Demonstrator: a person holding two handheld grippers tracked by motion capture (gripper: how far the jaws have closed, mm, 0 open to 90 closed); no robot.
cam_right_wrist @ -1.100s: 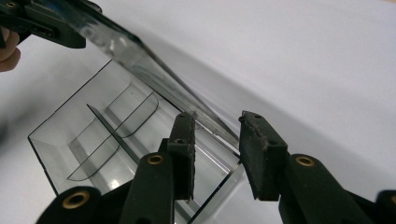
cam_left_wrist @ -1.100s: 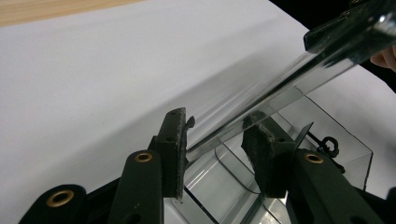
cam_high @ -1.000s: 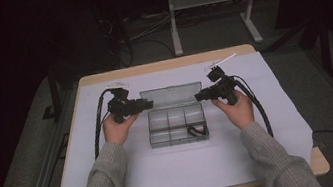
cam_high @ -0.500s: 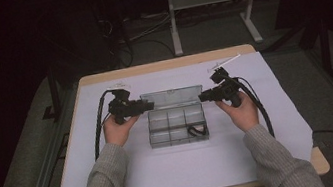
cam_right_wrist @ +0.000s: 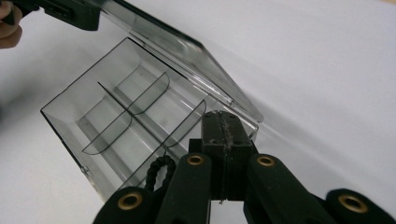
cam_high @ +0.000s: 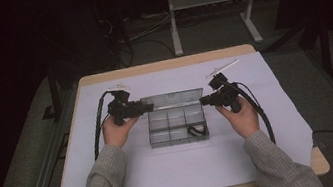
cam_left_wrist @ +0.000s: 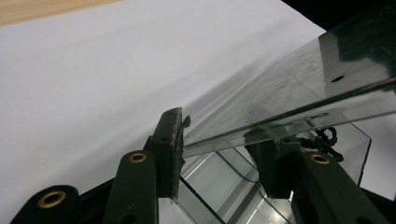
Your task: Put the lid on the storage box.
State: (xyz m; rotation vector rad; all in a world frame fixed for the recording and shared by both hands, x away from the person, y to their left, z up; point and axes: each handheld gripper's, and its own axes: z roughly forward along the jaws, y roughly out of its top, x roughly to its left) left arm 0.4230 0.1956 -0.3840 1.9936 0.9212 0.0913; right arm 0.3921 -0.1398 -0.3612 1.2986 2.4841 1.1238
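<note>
A clear plastic compartment box [cam_high: 177,126] sits near the middle of the surface [cam_high: 278,106], on a white sheet [cam_high: 182,172] that covers most of the top, between the person's two hands. The box is a shallow rectangular tray of smoky transparent plastic, split by thin, partly curved dividers into a grid of small cells. Its hinged lid [cam_high: 171,99] stands open along the far edge, tilted upward and back; the lid is flat, transparent and faintly scuffed. A small dark cord-like item [cam_high: 194,130] lies in the near right cell in the high view; the other cells in sight hold nothing that can be made out. The left hand-held gripper [cam_high: 149,107] is at the left end of the lid: in the left gripper view its two black pads [cam_left_wrist: 170,149] straddle the lid's edge, which passes between them, though whether they press on it cannot be told. The right hand-held gripper [cam_high: 202,101] hovers just beside the box's right end; its jaws have just been closing and its pads [cam_right_wrist: 226,140] now meet face to face, clenched on nothing. A black cable [cam_high: 99,129] trails from each tool toward the person.
</note>
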